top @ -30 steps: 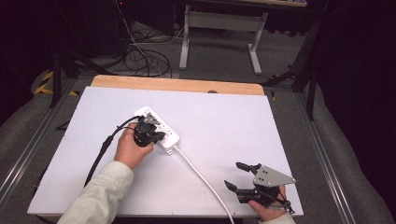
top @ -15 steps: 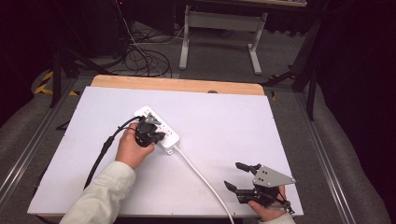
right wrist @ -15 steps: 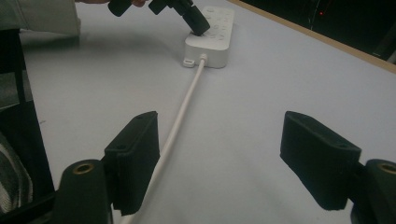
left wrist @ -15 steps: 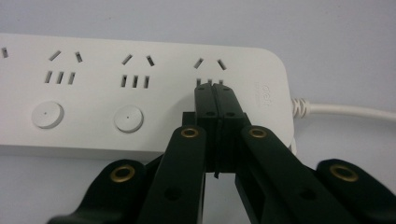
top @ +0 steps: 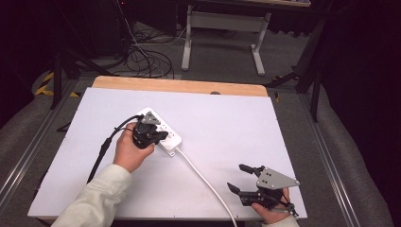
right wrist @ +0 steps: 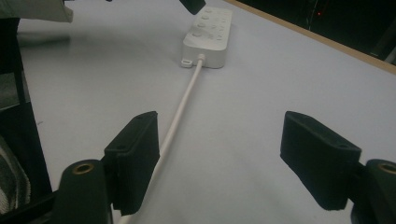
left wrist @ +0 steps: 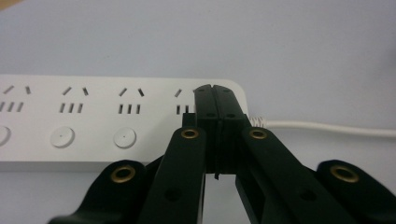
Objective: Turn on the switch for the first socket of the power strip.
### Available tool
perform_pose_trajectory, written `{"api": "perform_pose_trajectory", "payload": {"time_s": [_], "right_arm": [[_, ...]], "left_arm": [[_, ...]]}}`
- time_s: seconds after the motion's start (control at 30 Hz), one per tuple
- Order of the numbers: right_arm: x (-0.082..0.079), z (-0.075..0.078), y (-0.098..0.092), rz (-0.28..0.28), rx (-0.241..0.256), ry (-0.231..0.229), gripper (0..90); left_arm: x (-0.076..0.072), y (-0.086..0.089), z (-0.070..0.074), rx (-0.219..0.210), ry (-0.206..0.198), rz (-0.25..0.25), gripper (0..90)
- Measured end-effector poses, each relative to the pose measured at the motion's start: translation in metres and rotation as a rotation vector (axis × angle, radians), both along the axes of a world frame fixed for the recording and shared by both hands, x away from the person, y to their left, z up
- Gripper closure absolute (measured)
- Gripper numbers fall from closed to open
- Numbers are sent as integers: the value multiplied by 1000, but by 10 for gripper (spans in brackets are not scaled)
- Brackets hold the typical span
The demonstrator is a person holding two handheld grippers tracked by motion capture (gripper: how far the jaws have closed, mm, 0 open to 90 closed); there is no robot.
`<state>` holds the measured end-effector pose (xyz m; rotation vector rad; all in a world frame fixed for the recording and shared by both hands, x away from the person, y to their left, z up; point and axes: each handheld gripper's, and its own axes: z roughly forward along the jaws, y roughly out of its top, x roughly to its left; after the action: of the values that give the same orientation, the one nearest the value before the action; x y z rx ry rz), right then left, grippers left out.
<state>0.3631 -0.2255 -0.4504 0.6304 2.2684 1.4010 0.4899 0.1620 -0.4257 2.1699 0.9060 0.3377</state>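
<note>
The left tongs point(left wrist: 215, 100) are pressed together with nothing between them, their tips resting on the cord end of the white power strip point(left wrist: 93, 116), beside the last socket. The strip's white cord point(top: 203, 182) runs from there across the white surface point(top: 227, 123) toward the right tongs point(right wrist: 219, 158). Those gape wide and empty just above the surface, the cord passing by their left jaw.
</note>
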Motion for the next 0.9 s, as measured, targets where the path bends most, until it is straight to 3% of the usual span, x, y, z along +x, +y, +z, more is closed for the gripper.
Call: {"api": "perform_pose_trajectory", "payload": {"time_s": [0.17,0.3,0.33,0.53,0.67,0.73,0.83,0.9], "right_arm": [[0,0,0,0,-3,1,286],[1,0,0,-3,-3,2,286],[1,0,0,-2,-2,2,286],[0,0,0,-4,-1,3,286],[1,0,0,-5,-3,3,286],[1,0,0,-5,-3,3,287],[1,0,0,-4,-4,1,286],[1,0,-1,-3,-2,2,286]], "left_arm": [[-7,-1,15,3,-12,-11,900],[-13,1,24,-30,-32,-21,900],[-14,1,26,-52,-22,-21,900],[-20,3,32,-42,-52,-32,900],[-25,4,36,-65,-65,-36,895],[-27,5,38,-80,-85,-42,761],[-31,7,41,-92,-113,-57,632],[-41,10,47,-87,-186,-83,553]]}}
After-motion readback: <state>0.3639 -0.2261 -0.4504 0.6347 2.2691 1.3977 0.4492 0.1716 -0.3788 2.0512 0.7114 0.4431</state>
